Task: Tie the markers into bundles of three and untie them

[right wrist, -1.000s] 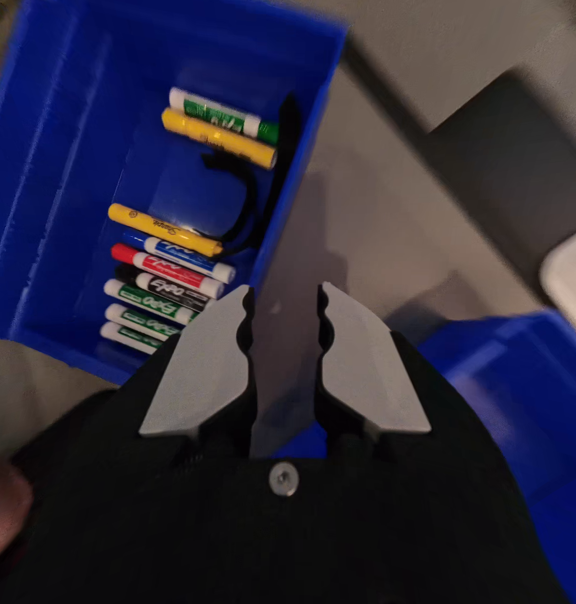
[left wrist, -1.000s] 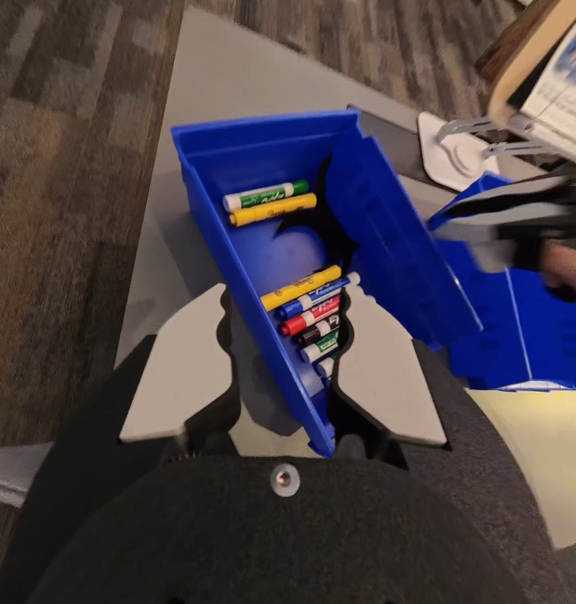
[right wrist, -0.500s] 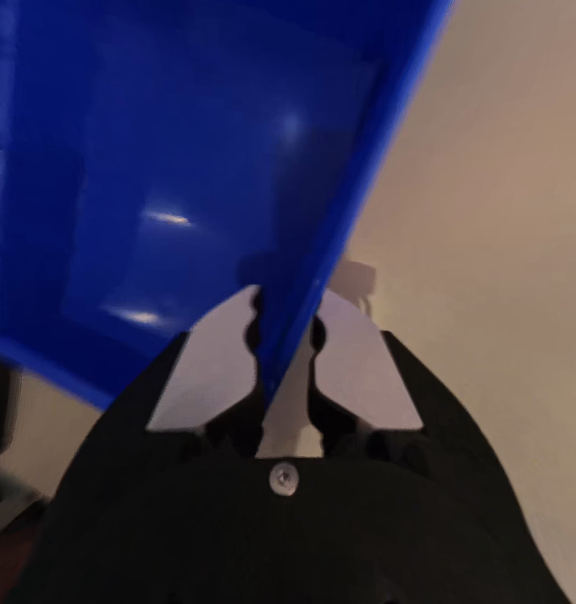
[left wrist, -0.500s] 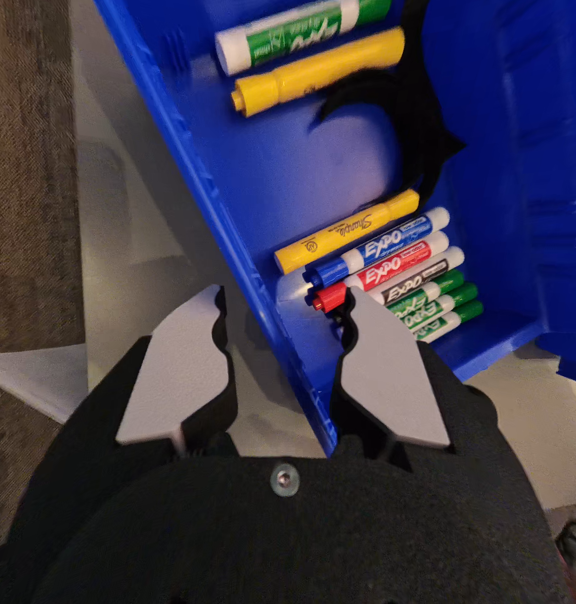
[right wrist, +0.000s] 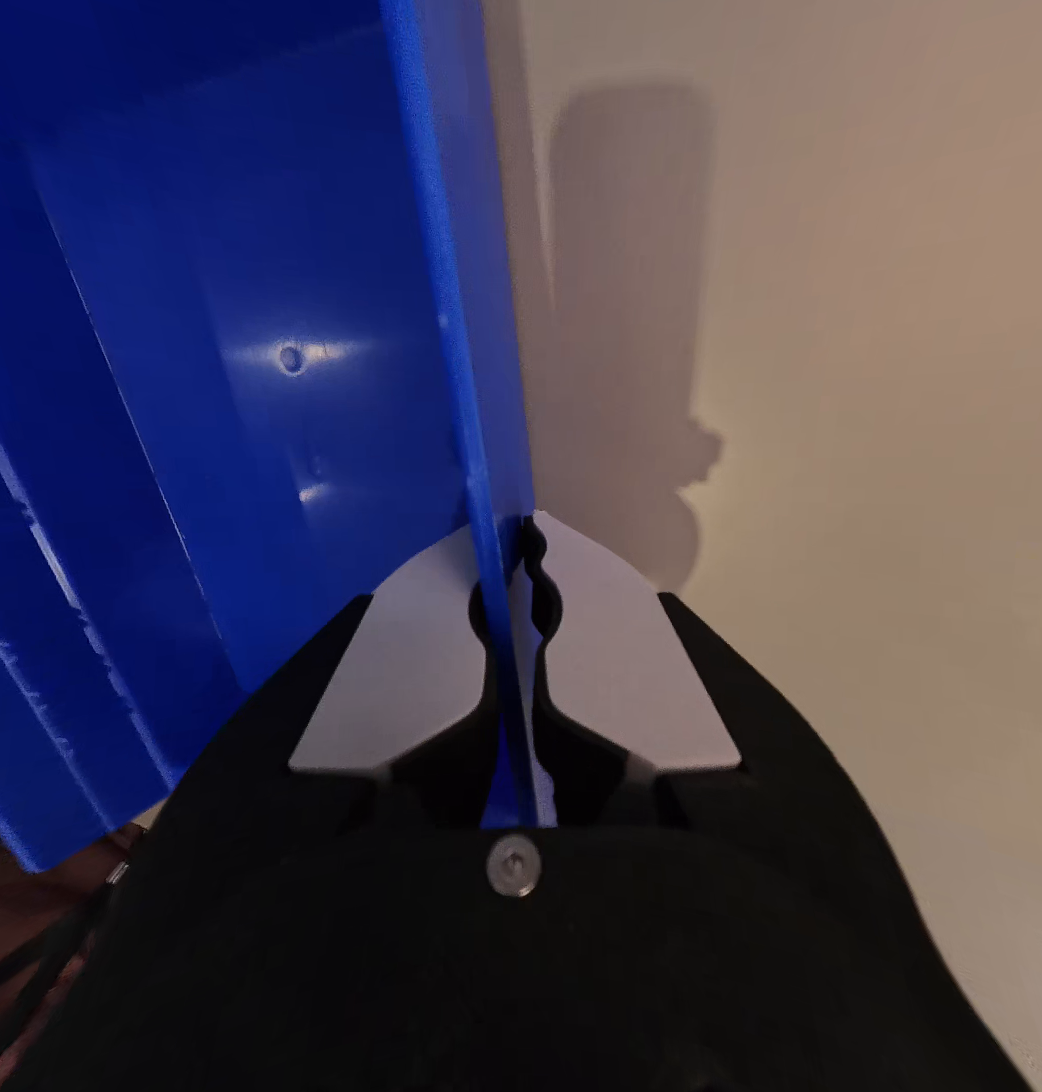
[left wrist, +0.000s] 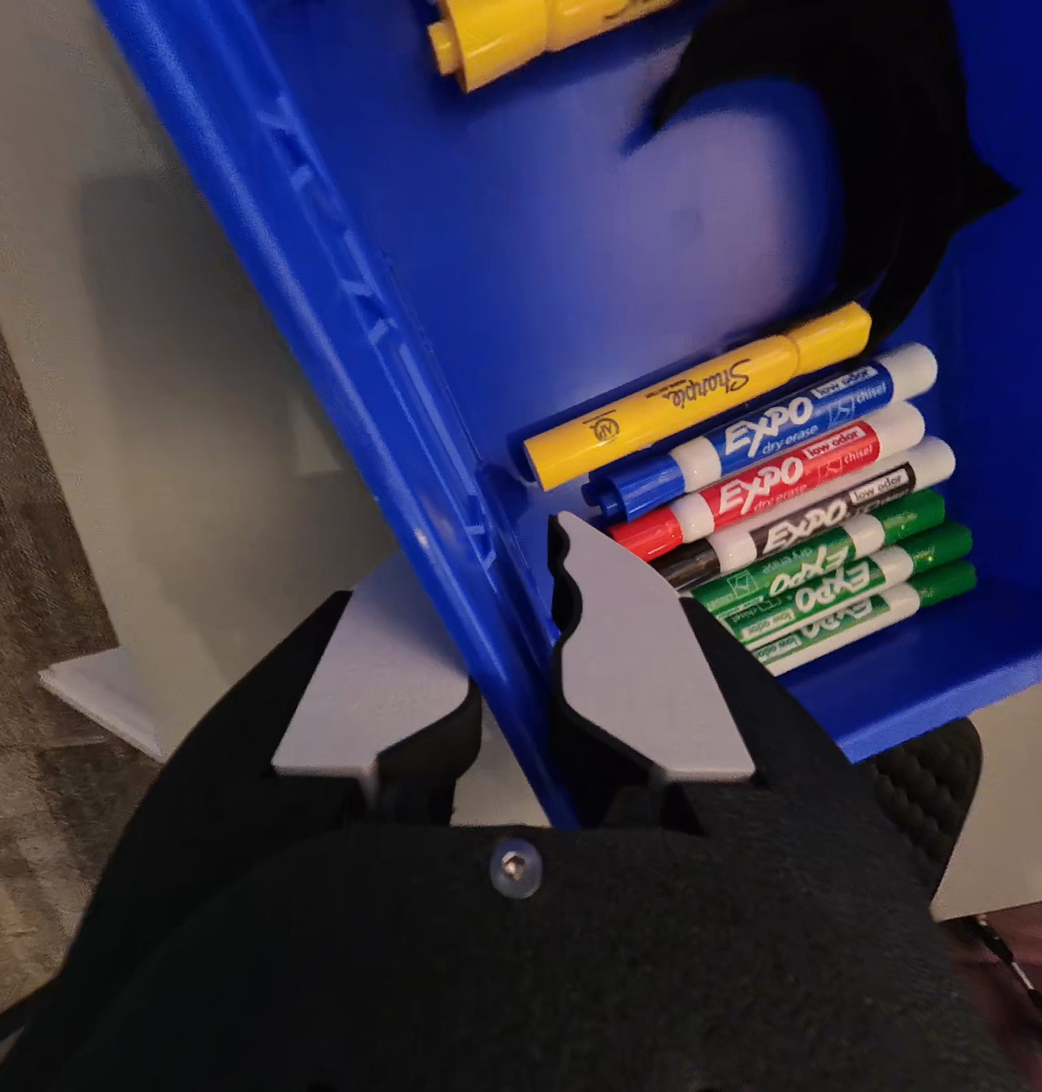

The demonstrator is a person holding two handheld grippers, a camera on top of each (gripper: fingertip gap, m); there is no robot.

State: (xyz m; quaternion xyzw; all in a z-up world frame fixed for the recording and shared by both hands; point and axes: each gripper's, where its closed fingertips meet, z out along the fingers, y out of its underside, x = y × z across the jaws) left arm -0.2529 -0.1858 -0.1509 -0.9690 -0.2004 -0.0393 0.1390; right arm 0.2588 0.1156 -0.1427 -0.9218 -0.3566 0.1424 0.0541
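Note:
A blue bin [left wrist: 341, 283] holds several markers in a row: yellow [left wrist: 696, 396], blue [left wrist: 767, 437], red [left wrist: 773, 478], black [left wrist: 802, 520] and three green [left wrist: 814, 573]. Another yellow marker [left wrist: 542, 35] and a black strap [left wrist: 897, 177] lie farther in. My left gripper [left wrist: 495, 549] is shut on this bin's left wall, one finger outside and one inside beside the marker caps. My right gripper [right wrist: 501, 526] is shut on the thin wall of a blue bin [right wrist: 241, 354]; no markers show in that view.
The bins stand on a pale table [left wrist: 182, 413], which also shows in the right wrist view [right wrist: 861, 295]. Carpet floor [left wrist: 22, 532] lies past the table's left edge. A black textured object [left wrist: 932, 768] sits under the bin's near right corner. One gripper's finger ends stand about 60 cm off the other's.
My left gripper moved in close along the marker bin and its jaws narrowed onto the wall. My right gripper swung from beside the marker bin to a bin wall and closed on it.

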